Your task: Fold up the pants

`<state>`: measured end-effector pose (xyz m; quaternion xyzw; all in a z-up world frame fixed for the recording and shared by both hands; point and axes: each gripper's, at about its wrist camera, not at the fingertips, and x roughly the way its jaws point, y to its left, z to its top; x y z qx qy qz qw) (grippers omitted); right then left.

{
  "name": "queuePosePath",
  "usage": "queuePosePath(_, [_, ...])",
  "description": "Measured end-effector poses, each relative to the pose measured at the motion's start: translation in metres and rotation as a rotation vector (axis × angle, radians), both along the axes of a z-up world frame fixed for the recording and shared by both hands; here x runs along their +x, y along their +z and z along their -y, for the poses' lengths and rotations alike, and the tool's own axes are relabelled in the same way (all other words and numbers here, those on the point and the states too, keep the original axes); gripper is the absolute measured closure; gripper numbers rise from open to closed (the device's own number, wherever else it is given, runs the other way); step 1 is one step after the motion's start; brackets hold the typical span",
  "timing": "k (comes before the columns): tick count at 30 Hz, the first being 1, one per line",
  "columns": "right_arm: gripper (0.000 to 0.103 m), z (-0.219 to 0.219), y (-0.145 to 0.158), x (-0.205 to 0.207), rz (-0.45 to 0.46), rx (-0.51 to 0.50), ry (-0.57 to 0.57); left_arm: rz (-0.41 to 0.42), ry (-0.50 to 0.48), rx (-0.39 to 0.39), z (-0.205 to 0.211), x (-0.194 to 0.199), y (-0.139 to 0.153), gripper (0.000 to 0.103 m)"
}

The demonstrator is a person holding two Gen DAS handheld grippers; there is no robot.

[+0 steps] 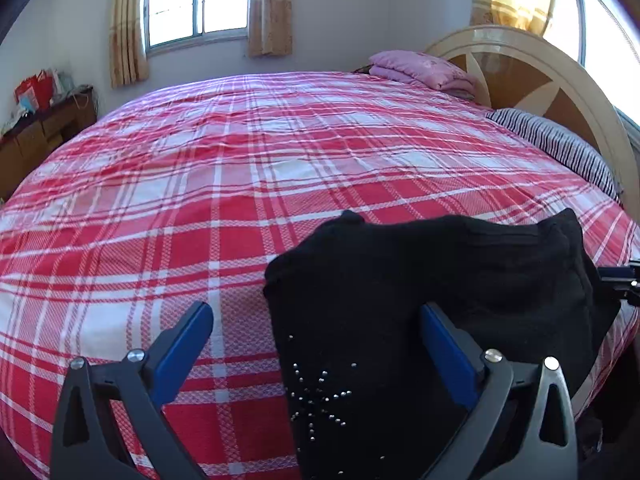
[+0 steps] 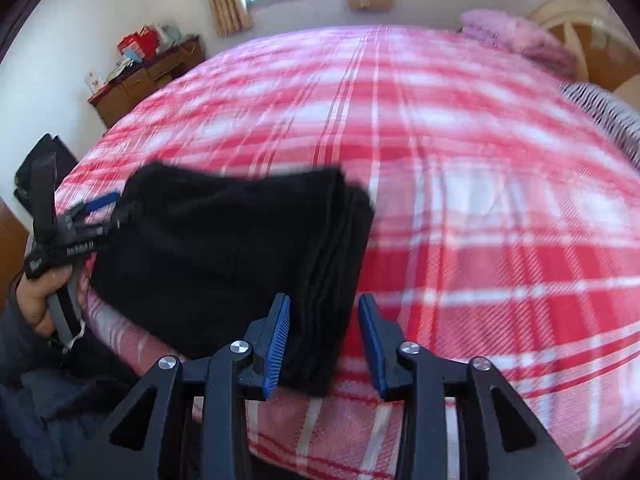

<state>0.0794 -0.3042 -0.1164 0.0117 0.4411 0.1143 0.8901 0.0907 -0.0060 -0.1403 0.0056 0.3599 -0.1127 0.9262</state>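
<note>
- My left tool was spread wide, gripping nothing, its right pad over the folded black pants.
- My right tool gaped open at the pants' edge.
- Pants lay on the plaid bed.

plaid bedspread, pink quilt, striped pillow

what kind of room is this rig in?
Most likely a home bedroom. A large bed under a red plaid sheet fills both views, with a curved wooden headboard, a folded pink quilt and a curtained window. The black pants lie on the bed's near edge.
</note>
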Motion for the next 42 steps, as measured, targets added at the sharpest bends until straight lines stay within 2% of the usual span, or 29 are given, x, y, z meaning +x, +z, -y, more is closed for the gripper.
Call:
queuePosePath(2, [0.065,-0.009,0.02,-0.001,0.099,-0.003,0.014,0.006,0.004,0.001,0.002,-0.001,0.001,0.0])
queuePosePath(3, [0.064,-0.015,0.025,0.002,0.115,0.027,0.044,0.011,0.005,0.005,0.002,-0.002,0.001,0.0])
queuePosePath(6, [0.055,-0.037,0.031,0.021,0.094,0.224,0.195,0.024,0.011,0.012,0.004,-0.004,0.003,0.0])
queuePosePath(8, [0.055,-0.048,0.024,0.036,0.06,0.281,0.231,0.026,0.014,0.01,0.002,-0.005,0.003,0.0])
queuePosePath(10, [0.055,-0.054,0.004,0.056,-0.023,0.291,0.181,0.024,0.014,0.013,0.001,-0.005,0.003,0.0])
queuePosePath(12, [0.055,-0.043,-0.017,0.07,-0.098,0.268,0.07,0.024,0.015,0.006,0.0,-0.005,0.003,0.0])
queuePosePath(15, [0.055,-0.02,-0.027,0.076,-0.103,0.403,0.045,0.022,0.014,-0.004,-0.001,-0.006,0.002,0.0])
queuePosePath(17, [0.055,-0.013,-0.022,0.073,-0.091,0.435,0.048,0.023,0.013,0.002,0.001,-0.006,0.002,0.0])
queuePosePath(20, [0.055,-0.012,-0.008,0.059,-0.036,0.381,0.032,0.026,0.014,0.016,0.002,-0.009,0.004,0.0])
queuePosePath(24, [0.054,-0.014,0.011,0.026,0.023,0.299,0.095,0.026,0.008,0.033,0.004,-0.012,0.006,0.0])
queuePosePath(26, [0.052,-0.02,0.009,0.012,0.027,0.245,0.119,0.024,0.005,0.035,0.005,-0.013,0.005,0.0])
queuePosePath(29, [0.051,-0.023,-0.004,-0.006,0.019,0.089,0.139,0.021,0.001,0.035,0.006,-0.012,0.004,0.0])
queuePosePath(34, [0.051,-0.029,-0.019,-0.015,0.052,-0.022,0.189,0.011,-0.002,0.025,0.006,-0.013,0.003,0.0])
queuePosePath(38, [0.051,-0.029,-0.01,-0.013,0.057,-0.014,0.191,0.006,0.003,0.022,0.006,-0.012,0.003,0.0])
queuePosePath(42, [0.051,-0.025,0.011,0.004,0.091,0.105,0.182,0.007,0.004,0.028,0.006,-0.014,0.005,0.0])
